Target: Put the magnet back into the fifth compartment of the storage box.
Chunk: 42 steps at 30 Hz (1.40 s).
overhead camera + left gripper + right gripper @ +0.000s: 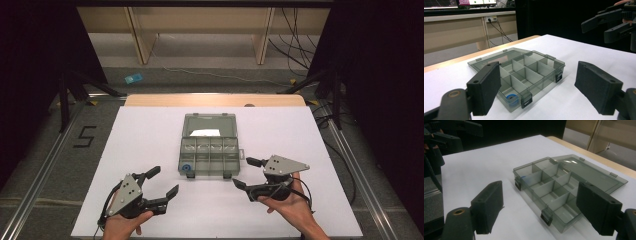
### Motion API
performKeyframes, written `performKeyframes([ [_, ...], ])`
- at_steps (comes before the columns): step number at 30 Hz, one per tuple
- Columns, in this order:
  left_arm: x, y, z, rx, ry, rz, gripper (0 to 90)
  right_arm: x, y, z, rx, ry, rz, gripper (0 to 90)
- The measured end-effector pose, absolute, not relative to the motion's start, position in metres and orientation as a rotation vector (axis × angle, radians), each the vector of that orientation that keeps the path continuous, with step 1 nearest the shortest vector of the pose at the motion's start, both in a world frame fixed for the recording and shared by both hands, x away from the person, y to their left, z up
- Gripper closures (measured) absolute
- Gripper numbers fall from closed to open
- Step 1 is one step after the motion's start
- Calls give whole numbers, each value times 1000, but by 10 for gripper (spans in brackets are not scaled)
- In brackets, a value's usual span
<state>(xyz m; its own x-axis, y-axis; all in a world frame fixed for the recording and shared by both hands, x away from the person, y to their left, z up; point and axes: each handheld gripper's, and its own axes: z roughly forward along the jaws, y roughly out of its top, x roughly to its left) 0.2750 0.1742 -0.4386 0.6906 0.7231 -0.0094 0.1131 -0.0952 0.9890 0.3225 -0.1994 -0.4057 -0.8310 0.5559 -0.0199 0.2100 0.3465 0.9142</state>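
Nearest the lens, 2 hands at the bottom edge of the high view, each holding a gripper just above the white sheet. Left gripper (165, 181) held with jaws spread wide, nothing between them, angled up toward the box. Right gripper (244, 172) likewise gaping wide and empty, jaws pointing left toward the box's near right corner. Between and just beyond them, a smoky transparent compartment box (209, 157), lid (209, 125) thrown fully open and lying flat on the far side. Inside, 2 rows of 4 compartments, with a small blue ring (186, 169) in the near left one; contents of the others too dim to tell. 2 black latches on the box's near wall. White sheet (145, 140) covering nearly the whole table, a strip of bare light wood (215, 100) left showing along the far edge. Below and around, grey floor (45, 150) with metal rails at both sides, a black "5" (85, 136) marked at the left, a small blue object (133, 78) farther back. Black curtains (40, 45) flanking the scene, pale wooden furniture legs (142, 40) and loose black cables (295, 45) at the back.
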Motion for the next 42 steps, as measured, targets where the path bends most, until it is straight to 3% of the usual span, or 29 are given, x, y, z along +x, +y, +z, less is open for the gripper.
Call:
performKeyframes([
  [42, 275, 174, -439, 1619, 689, 591, 203, 299, -221, -422, 753, 2274, 1469, 188],
])
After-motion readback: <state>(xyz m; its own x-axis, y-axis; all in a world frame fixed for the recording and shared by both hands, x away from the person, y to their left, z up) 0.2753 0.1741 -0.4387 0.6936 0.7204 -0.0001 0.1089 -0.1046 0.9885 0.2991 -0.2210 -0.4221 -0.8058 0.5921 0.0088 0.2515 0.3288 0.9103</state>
